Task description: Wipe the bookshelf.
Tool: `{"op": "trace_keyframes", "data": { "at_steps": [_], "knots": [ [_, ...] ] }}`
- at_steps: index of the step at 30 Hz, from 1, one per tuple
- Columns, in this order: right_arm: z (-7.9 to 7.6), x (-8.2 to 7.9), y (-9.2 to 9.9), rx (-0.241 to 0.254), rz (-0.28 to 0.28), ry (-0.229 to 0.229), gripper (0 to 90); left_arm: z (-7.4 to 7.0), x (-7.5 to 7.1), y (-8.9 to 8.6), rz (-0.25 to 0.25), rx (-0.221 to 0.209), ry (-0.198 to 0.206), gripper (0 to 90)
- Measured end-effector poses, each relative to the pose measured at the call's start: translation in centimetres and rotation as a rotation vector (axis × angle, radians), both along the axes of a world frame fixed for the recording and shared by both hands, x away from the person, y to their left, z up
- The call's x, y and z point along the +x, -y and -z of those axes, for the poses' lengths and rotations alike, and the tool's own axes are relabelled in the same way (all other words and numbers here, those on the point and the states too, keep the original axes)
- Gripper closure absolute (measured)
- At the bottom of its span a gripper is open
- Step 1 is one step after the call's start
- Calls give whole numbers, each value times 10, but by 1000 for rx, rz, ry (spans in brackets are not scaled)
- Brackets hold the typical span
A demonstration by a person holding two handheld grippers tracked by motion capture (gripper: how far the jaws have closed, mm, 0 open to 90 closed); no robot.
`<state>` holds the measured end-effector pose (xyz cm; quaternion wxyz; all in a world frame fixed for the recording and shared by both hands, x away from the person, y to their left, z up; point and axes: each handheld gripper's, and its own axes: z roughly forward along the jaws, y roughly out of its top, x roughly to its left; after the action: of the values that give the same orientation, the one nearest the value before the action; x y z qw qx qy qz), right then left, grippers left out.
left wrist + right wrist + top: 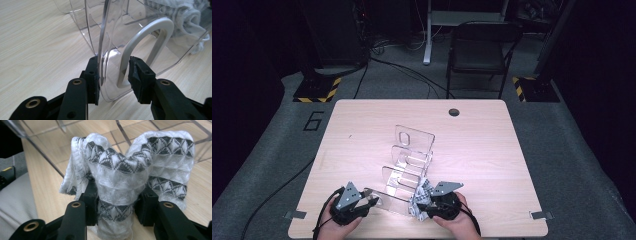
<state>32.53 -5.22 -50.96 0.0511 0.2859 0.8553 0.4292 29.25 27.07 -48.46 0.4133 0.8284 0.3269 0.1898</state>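
A clear plastic stepped rack point(412, 155) stands in the middle of the wooden table point(362, 130). My left gripper point(371, 200) is at the rack's near left end. In the left gripper view its jaws point(113, 75) straddle the rack's front panel point(150, 50), both pads against it beside a handle cutout. My right gripper point(421, 205) is at the rack's near right corner, shut on a rolled white cloth with a black zigzag pattern point(423, 190). The cloth point(120, 170) bulges up between the jaws of the right gripper point(117, 195). The cloth point(185, 15) also shows through the panel.
A round cable hole point(454, 112) sits near the table's far edge. Beyond the table stand a black chair point(479, 47) and two stands with yellow-black striped bases point(317, 90) point(532, 89). Both hands work close to the table's near edge.
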Motion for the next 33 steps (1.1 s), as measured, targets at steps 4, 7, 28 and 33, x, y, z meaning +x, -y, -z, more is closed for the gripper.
{"op": "trace_keyframes", "data": {
  "at_steps": [4,7,28,33],
  "knots": [
    [-1,3,6,10,32,-9,600,0,-1,2,16,5,3,637],
    [-6,4,12,56,61,-18,601,0,-1,3,20,7,5,647],
    [-60,-23,29,265,88,134,618,0,6,8,38,4,-10,696],
    [-75,-33,32,325,76,172,619,0,6,8,40,-3,-13,697]
  ]
}}
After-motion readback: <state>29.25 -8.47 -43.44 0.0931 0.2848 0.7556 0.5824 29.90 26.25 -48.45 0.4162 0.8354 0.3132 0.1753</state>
